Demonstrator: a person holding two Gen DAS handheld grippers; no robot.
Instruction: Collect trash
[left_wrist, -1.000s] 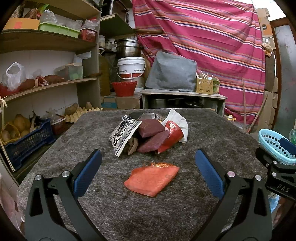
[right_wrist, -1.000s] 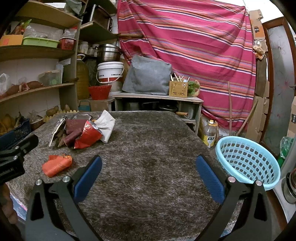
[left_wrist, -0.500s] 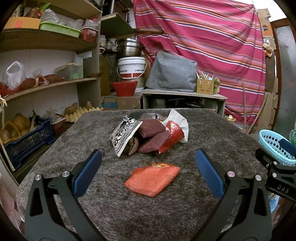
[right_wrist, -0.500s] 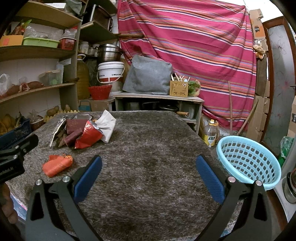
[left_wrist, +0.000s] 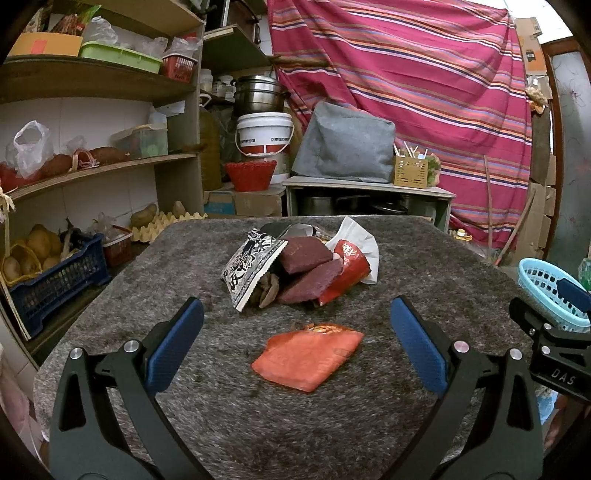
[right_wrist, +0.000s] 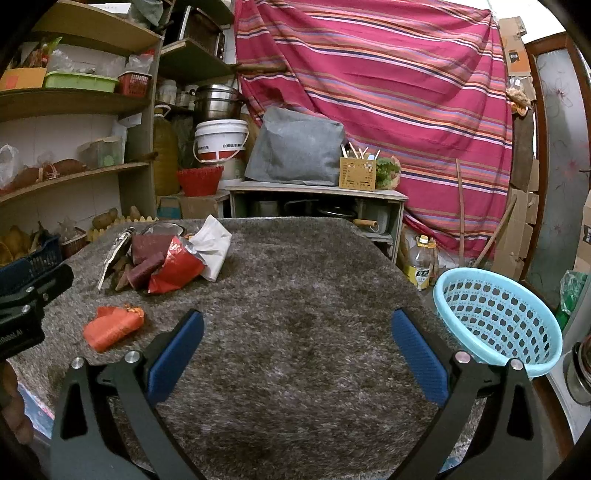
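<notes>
Left hand-held gripper (left_wrist: 295, 343) is being held wide open and empty over the flat orange plastic wrapper (left_wrist: 308, 358); thin film is likely being pushed aside on the shaggy grey surface (left_wrist: 424, 258) if pinched shallowly.

A shaggy, matt grey-brown pile rug (left_wrist: 229, 417) covers the tabletop. The flat orange plastic wrapper (left_wrist: 308, 355) looks slightly glossy and creased; the crumpled red foil packet (left_wrist: 347, 271) shines more. The two maroon blocks (left_wrist: 306, 266) appear matt. The light blue perforated plastic basket (right_wrist: 496, 319) is smooth. The grippers' blue finger pads (left_wrist: 173, 345) look finely textured.
</notes>
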